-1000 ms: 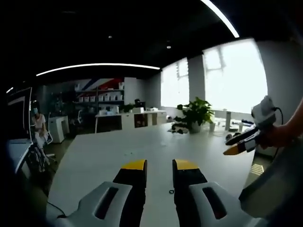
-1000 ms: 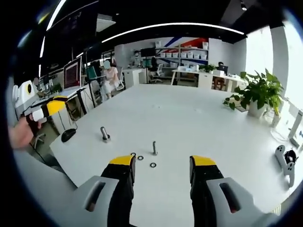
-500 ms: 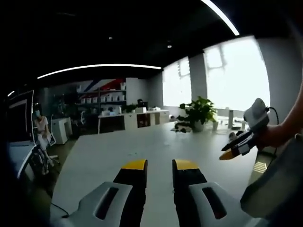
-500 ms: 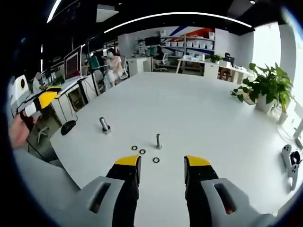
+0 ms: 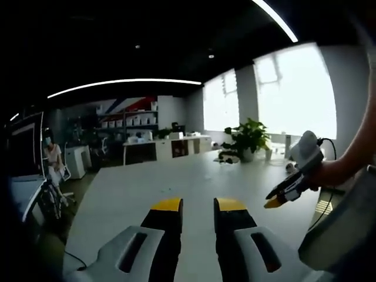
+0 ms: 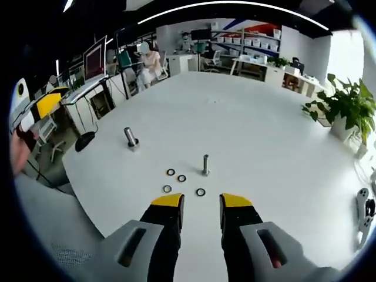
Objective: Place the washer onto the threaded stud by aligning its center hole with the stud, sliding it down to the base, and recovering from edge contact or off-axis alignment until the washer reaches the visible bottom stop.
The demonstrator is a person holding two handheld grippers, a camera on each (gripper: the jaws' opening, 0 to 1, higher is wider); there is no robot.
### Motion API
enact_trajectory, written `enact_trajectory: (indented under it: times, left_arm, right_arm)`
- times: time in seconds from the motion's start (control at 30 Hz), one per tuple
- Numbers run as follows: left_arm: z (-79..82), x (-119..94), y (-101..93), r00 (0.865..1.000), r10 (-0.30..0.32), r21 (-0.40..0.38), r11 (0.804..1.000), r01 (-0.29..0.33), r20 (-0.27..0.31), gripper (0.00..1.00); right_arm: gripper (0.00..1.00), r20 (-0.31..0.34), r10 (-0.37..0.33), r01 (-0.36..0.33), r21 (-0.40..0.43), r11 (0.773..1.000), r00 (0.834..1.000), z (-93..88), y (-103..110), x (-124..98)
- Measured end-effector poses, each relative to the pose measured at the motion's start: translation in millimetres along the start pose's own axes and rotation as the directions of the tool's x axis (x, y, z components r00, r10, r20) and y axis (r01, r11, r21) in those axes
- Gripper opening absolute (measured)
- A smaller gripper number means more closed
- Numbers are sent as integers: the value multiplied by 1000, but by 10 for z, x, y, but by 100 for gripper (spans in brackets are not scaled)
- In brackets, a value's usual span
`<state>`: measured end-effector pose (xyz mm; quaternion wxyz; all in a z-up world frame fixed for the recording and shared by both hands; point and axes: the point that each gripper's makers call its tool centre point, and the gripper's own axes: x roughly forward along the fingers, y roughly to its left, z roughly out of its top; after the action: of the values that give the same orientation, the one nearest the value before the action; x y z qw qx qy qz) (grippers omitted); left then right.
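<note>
A short threaded stud [image 6: 205, 164] stands upright on the white table [image 6: 264, 147]. Several small dark washers lie flat around its base: two to its left [image 6: 170, 172] [image 6: 181, 178], one nearer me [image 6: 167, 188] and one just ahead of my jaws [image 6: 201, 192]. My right gripper [image 6: 201, 201] hovers above the table short of them, jaws close together with nothing between. My left gripper [image 5: 198, 204] is held over the table [image 5: 129, 194], jaws also close together and empty. The left gripper [image 6: 41, 106] shows at the far left. The right gripper [image 5: 282, 191] appears at the right in a hand.
A thicker bolt [image 6: 130, 138] stands farther left on the table. A potted plant [image 6: 346, 111] and a white controller [image 6: 364, 202] sit at the right edge. Desks with a monitor [image 6: 94, 59], shelves and a seated person [image 6: 150, 59] lie beyond.
My right gripper's jaws have come from wide apart to close together, and it has moved nearer the stud and washers. The left gripper's jaws are unchanged.
</note>
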<state>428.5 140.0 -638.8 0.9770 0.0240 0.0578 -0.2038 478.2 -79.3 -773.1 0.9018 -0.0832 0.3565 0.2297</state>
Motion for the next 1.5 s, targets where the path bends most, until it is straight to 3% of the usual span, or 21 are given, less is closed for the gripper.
enact_trajectory:
  times: [0.9,1.3,1.5]
  left_arm:
    - [7,15,-59,1000,-18,-10,1000,18,3,18]
    - [-22,15,-36,1000,16,-14,1000,-17,-11,19]
    - [0,12,-154,1000,-19,10,1000,19,-4,21]
  right_arm:
    - [28,-42,-34,34,-2,999,999,-52,29,-70]
    - [28,-65,-2,2,9,1000,998,-129,-76,102]
    - [27,-84,24,-23,15,1000,996,-181,-100,179]
